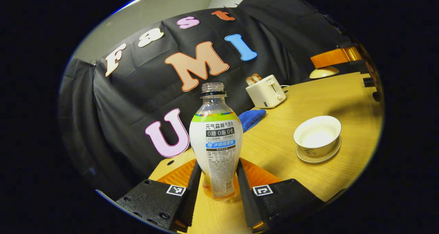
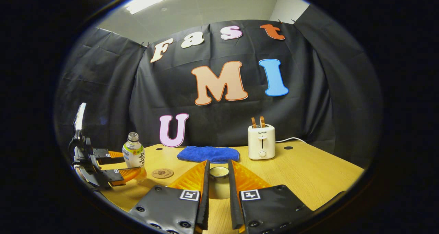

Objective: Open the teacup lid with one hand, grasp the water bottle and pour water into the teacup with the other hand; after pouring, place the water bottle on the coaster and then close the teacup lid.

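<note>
The bottle [image 1: 215,141] stands upright on the table [image 1: 291,158], cap off, its neck open at the top. The left gripper [image 1: 216,189] has it between its two fingers low on the body, both fingers against the label sides, so it is clamped on the bottle. From the right gripper view the same bottle [image 2: 133,154] shows near the table's left edge with the left gripper [image 2: 118,167] around it, and a round coaster [image 2: 162,173] lies just beside it on the wood.

The teacup [image 1: 318,135] sits on its saucer [image 1: 319,155] to the right of the bottle, well apart, uncovered.

The right gripper [image 2: 218,179] holds the lid [image 2: 219,172] between its fingers, which are close together and pressing on its sides, above the table.

Farther back lie a blue cloth [image 2: 208,154] and a toaster [image 2: 261,141] with two slices standing in it, both near the wall.
</note>
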Demonstrator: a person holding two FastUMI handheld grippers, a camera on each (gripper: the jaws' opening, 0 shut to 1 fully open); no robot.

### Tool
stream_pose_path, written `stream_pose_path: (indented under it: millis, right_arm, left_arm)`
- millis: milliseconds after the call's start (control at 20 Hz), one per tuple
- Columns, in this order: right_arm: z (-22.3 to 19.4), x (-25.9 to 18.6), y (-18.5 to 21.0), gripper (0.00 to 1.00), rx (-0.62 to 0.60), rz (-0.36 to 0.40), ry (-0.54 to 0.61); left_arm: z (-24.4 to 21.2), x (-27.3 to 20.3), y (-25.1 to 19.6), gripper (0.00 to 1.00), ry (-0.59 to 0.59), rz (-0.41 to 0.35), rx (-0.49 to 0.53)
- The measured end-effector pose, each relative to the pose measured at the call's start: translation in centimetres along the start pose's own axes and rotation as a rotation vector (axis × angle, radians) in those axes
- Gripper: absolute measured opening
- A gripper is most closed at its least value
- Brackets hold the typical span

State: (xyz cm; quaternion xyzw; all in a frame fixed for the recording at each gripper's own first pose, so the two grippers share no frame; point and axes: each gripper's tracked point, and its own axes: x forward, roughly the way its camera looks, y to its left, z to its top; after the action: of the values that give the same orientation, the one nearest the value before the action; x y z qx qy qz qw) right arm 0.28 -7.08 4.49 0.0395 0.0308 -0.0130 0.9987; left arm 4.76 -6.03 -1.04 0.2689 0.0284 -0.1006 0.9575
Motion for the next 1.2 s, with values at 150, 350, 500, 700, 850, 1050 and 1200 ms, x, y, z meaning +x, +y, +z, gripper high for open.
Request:
stream_pose_path:
  millis: [150, 350, 500, 700, 850, 1050, 1200]
  right_arm:
    - [0.4, -0.1, -0.5, 0.28, 0.004, -0.011, -0.012]
    - [0.5, -0.3, -0.8, 0.29, 0.005, -0.018, -0.011]
    - [0.8, -0.3, -0.9, 0.3, 0.012, -0.021, -0.016]
    - [1.0, -0.5, -0.8, 0.29, 0.005, -0.019, -0.021]
    - [1.2, -0.6, -0.9, 0.31, 0.018, -0.019, -0.026]
    - [1.4, -0.7, -1.2, 0.29, 0.022, -0.025, -0.028]
    - [1.6, -0.8, -1.1, 0.31, 0.031, -0.02, -0.032]
  left_arm:
    - [0.4, 0.0, -0.3, 0.55, -0.006, 0.002, 0.095]
    - [0.9, -0.2, -0.9, 0.55, -0.025, 0.009, 0.274]
    - [1.0, -0.1, -1.6, 0.55, -0.032, 0.008, 0.364]
    - [0.6, 0.1, -2.4, 0.55, -0.017, -0.005, 0.438]
    - [1.2, 0.0, -1.7, 0.55, -0.028, 0.023, 0.533]
    - [0.5, 0.5, -2.1, 0.55, -0.009, 0.003, 0.638]
    - [0.7, 0.2, -2.2, 0.55, -0.017, -0.004, 0.692]
